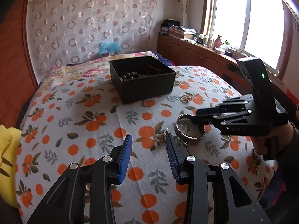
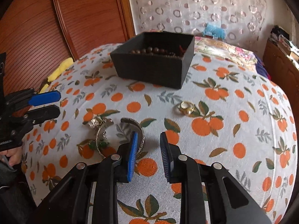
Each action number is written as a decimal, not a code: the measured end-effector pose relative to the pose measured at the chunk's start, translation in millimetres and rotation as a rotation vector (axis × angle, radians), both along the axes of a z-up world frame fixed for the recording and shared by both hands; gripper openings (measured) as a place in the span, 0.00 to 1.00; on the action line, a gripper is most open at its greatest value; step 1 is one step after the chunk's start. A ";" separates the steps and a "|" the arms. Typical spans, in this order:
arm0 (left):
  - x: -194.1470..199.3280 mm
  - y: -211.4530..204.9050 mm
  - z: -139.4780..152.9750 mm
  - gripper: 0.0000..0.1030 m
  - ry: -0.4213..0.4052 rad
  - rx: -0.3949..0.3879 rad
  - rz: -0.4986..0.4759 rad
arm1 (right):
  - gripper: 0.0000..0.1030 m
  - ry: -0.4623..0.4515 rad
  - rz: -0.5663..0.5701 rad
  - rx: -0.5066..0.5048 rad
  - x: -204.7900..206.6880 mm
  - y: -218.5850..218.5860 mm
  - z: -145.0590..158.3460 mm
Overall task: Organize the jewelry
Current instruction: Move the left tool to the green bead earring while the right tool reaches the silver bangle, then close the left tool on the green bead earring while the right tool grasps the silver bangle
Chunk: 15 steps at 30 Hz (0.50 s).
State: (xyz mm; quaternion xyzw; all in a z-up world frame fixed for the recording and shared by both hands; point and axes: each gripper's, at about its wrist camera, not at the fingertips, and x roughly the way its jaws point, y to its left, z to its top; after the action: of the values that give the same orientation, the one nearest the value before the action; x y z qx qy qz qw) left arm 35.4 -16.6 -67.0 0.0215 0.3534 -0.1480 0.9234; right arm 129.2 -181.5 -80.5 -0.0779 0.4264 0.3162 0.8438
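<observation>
Black box: an open, square, matt black box (image 2: 149,71) stood on the bed; dark round wooden beads (image 2: 149,50) lay inside it along the near wall.
Writing: faint embossed letters showed on the right gripper's body in the left wrist view, too blurred to read.
Bedcover: white woven cloth (image 2: 233,130) printed with oranges and green leaves.
Wide bangle: a silver-toned, patterned metal band (image 1: 188,133) lay flat on the cover, well short of the box.
Small pieces: a tangle of silvery metal with green stones (image 2: 101,136) lay just left of the bangle.
Gold rings: a small gold-coloured cluster (image 2: 186,108) lay apart, between the bangle and the box.
Left gripper (image 1: 149,158): black frame, ribbed blue pads, jaws parted with only cloth between them, near the small pieces.
Right gripper (image 2: 149,154): jaws parted and holding nothing; its left pad stood in front of the bangle's rim, contact not discernible.
</observation>
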 end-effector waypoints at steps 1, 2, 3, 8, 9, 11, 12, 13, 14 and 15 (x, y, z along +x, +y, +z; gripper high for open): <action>-0.4 -2.2 -1.5 0.34 0.002 0.001 -0.005 | 0.25 0.001 -0.001 0.001 0.6 0.0 -0.3; -0.9 -5.3 -3.3 0.34 0.007 0.002 -0.012 | 0.15 0.006 0.003 0.008 0.8 0.0 -0.8; -1.0 -7.0 -4.6 0.34 0.009 0.002 -0.016 | 0.07 0.019 0.014 0.023 0.8 0.0 -0.8; -1.2 -20.7 -11.7 0.34 0.027 0.007 -0.044 | 0.04 -0.026 0.000 -0.006 -6.7 -0.9 1.6; -1.2 -22.9 -12.5 0.34 0.029 0.008 -0.048 | 0.04 -0.035 -0.008 -0.007 -7.6 -3.2 3.3; -1.1 -28.2 -14.3 0.34 0.034 0.009 -0.060 | 0.04 -0.057 -0.027 0.004 -10.9 -8.4 7.2; -1.1 -30.5 -15.2 0.34 0.036 0.010 -0.065 | 0.04 -0.068 -0.037 0.011 -12.5 -11.4 9.3; -0.7 -32.6 -16.0 0.34 0.038 0.011 -0.070 | 0.04 -0.075 -0.044 0.016 -13.7 -14.5 11.2; -0.2 -35.1 -16.6 0.34 0.040 0.013 -0.075 | 0.04 -0.082 -0.053 0.023 -14.3 -17.1 13.3; 0.2 -37.0 -17.1 0.34 0.041 0.014 -0.079 | 0.04 -0.090 -0.065 0.038 -16.2 -21.0 15.5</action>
State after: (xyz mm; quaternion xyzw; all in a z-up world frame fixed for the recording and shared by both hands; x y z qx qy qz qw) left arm 35.6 -53.6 -84.1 0.0386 0.3722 -0.1823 0.9093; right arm 113.0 -202.5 -65.0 -0.0623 0.3844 0.2931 0.8732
